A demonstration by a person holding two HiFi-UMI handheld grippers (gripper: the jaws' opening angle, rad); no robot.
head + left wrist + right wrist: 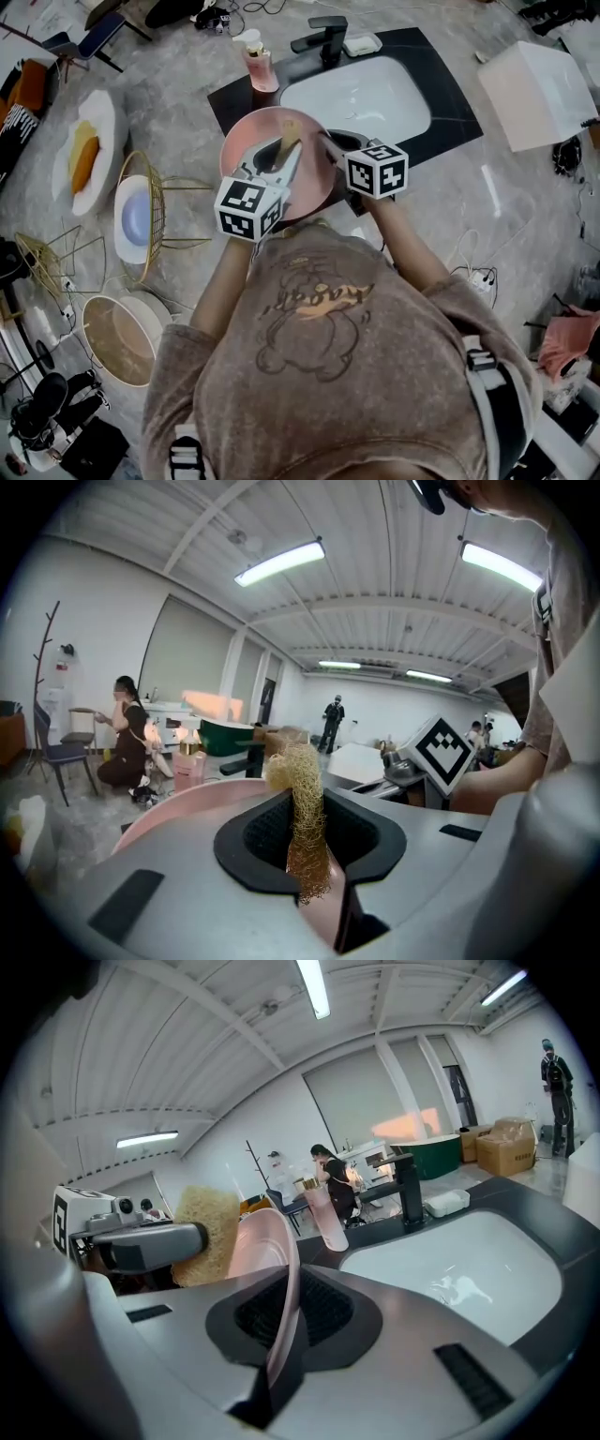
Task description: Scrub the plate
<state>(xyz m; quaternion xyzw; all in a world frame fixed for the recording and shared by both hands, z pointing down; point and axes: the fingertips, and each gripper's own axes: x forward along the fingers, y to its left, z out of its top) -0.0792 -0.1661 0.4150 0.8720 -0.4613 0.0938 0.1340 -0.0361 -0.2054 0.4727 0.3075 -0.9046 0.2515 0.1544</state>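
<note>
A pink plate (261,150) is held on edge just in front of the white sink (361,98). My right gripper (330,148) is shut on its right rim; the thin pink rim (284,1312) runs between the jaws in the right gripper view. My left gripper (284,148) is shut on a tan mesh scrubber (302,829), whose top (290,132) lies against the plate's face. In the right gripper view the scrubber (208,1234) sits flat on the plate (259,1241), with the left gripper's body beside it. Behind the scrubber in the left gripper view rises the plate (192,808).
A pink soap bottle (258,64) and a black tap (323,39) stand at the sink's back, next to a soap dish (362,44). A wire rack (150,211) with a bluish plate, more plates (89,155) and bowls (117,337) lie at the left. A white box (536,92) is at right.
</note>
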